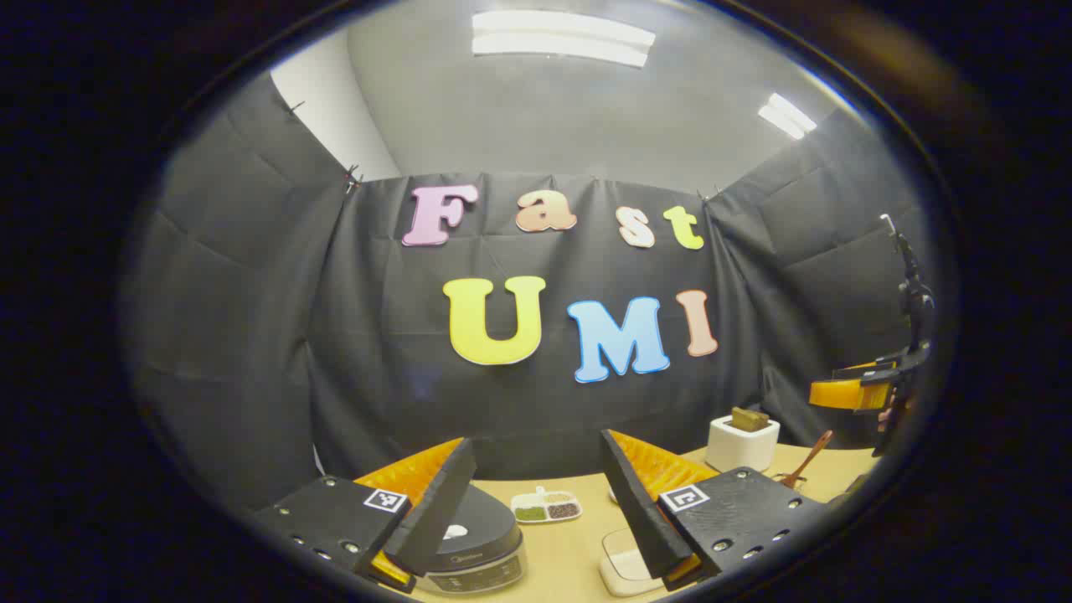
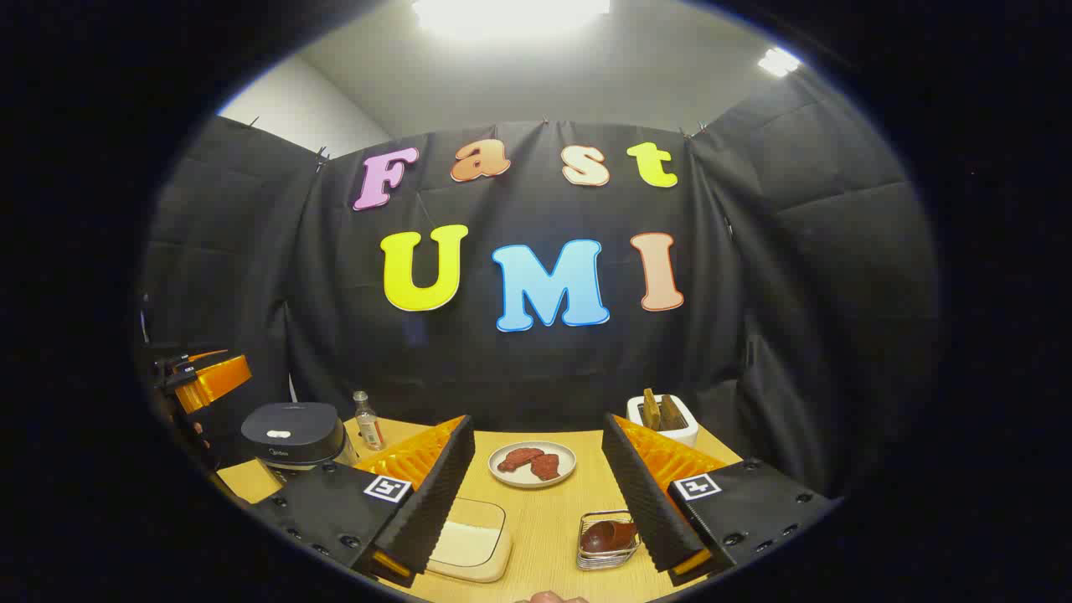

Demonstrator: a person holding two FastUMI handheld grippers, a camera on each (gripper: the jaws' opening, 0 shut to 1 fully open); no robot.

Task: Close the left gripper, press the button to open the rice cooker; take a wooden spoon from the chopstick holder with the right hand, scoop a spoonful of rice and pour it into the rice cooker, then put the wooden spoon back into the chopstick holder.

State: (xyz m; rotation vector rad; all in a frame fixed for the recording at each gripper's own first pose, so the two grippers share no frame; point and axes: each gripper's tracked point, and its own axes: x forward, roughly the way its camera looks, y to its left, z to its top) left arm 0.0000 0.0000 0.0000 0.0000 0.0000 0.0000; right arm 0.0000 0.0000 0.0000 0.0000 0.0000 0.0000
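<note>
While nothing is gripped yet, each tool hangs above the tan wooden table [image 2: 544, 519].
Left gripper [image 1: 536, 502]: jaws spread; must clench to press.
Rice cooker: dark grey round lidded rice cooker [image 1: 469, 536] at 7 o'clock in the left gripper view; rigid, heavy, steady.
Spoon: brown wooden spoon [image 2: 607, 536] in wire holder [image 2: 609, 559], 5 o'clock; light, stiff; take it by the handle.
Right gripper [image 2: 536, 502]: jaws released, level.

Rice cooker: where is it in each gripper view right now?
Left gripper view: rice cooker at bottom, beside the left gripper's left finger, lid down.
Right gripper view: rice cooker at far left, lid down.
Shared landmark: white holder at the table's back right.
</note>
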